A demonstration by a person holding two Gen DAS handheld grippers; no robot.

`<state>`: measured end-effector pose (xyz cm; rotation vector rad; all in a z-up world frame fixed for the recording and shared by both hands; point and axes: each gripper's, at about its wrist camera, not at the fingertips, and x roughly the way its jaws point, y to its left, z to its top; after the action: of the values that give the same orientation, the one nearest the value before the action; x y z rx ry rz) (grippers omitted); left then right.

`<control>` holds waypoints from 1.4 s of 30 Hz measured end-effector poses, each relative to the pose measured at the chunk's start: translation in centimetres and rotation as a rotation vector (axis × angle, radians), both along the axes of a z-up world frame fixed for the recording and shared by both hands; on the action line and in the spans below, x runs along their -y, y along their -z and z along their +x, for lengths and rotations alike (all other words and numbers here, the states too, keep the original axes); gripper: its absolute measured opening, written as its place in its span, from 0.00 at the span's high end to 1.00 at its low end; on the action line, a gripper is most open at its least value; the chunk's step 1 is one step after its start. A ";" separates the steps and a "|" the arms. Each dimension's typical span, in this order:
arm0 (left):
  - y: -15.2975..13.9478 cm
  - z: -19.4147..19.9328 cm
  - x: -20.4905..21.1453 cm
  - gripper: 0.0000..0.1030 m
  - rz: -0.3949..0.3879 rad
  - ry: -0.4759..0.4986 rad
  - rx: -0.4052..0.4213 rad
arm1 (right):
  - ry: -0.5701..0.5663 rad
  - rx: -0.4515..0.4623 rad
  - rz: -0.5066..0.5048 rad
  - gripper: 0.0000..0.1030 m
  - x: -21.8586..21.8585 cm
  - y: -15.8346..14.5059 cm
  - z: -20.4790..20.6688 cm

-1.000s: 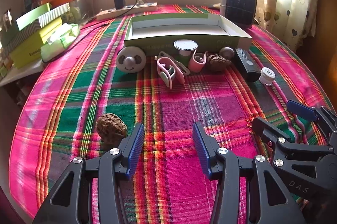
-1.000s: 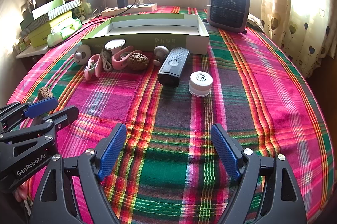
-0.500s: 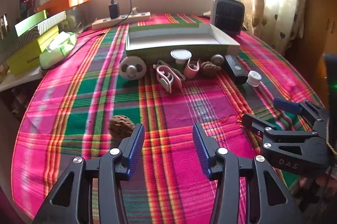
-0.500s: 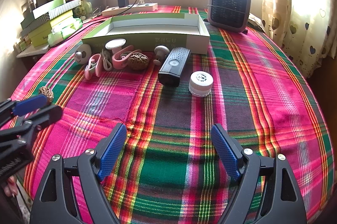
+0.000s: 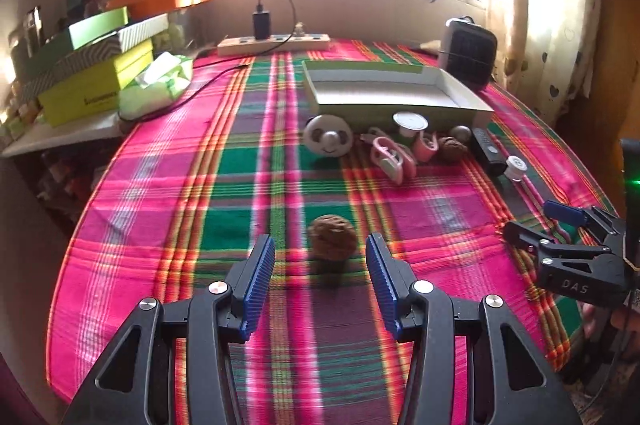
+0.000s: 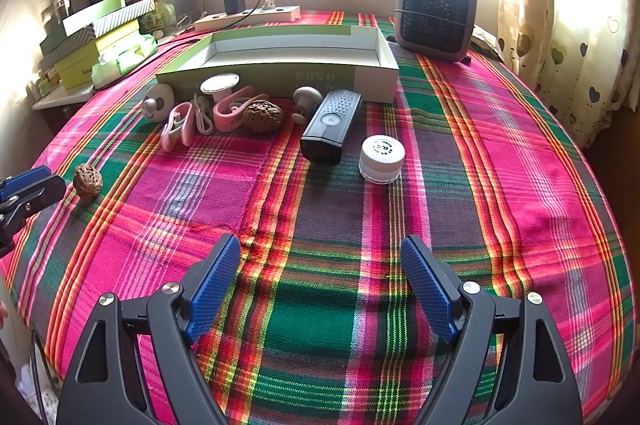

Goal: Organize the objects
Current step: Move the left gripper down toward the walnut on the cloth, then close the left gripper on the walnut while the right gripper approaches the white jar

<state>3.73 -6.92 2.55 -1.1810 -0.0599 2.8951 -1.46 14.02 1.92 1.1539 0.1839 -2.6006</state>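
- The left gripper [image 5: 320,265] hangs released over the plaid-clothed table [image 6: 500,185], its blue ribbed pads spread, with the lone brown wrinkled walnut [image 5: 332,243] lined up just ahead of the gap, not yet between the pads as far as I can tell.
- The right gripper [image 6: 320,281] is likewise spread wide and holds nothing, poised over bare cloth near the table's near edge.
- That walnut sits alone toward the near left part of the table, well apart from the other items.
- Handling judgement: the walnut looks light, hard and stiff, and its ridged shell should give the pads bite. It is rounded and could roll or squirt out, so a grip across its widest middle seems best.
- Count: two walnuts, the second walnut [image 6: 263,116] lying among the clutter in front of the box.
- One shallow open green-and-white cardboard box [image 6: 376,45] stands toward the far edge, apparently empty.
- One black rectangular device [image 6: 332,125] and one small white round jar [image 6: 381,159] lie near the box's right end.
- One white panda-face round item [image 5: 328,141], and what look like two pink clips [image 6: 176,127]; other small white pieces are too jumbled to count.
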 end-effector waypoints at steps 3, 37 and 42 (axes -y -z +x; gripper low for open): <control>0.7 -0.5 0.2 0.56 0.029 0.011 0.027 | -0.001 -0.001 0.000 0.20 0.0 0.0 0.0; 2.2 -4.6 0.1 0.57 -0.015 0.040 0.073 | 0.027 0.061 0.029 0.23 -3.1 -0.4 -5.1; 2.2 -5.3 0.0 0.62 -0.024 0.047 0.072 | 0.007 0.064 0.043 0.33 -3.0 -0.7 -6.2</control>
<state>-1.52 -6.89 0.38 -1.2720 0.0017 2.8207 -7.67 17.02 2.59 1.2523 0.2228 -2.5740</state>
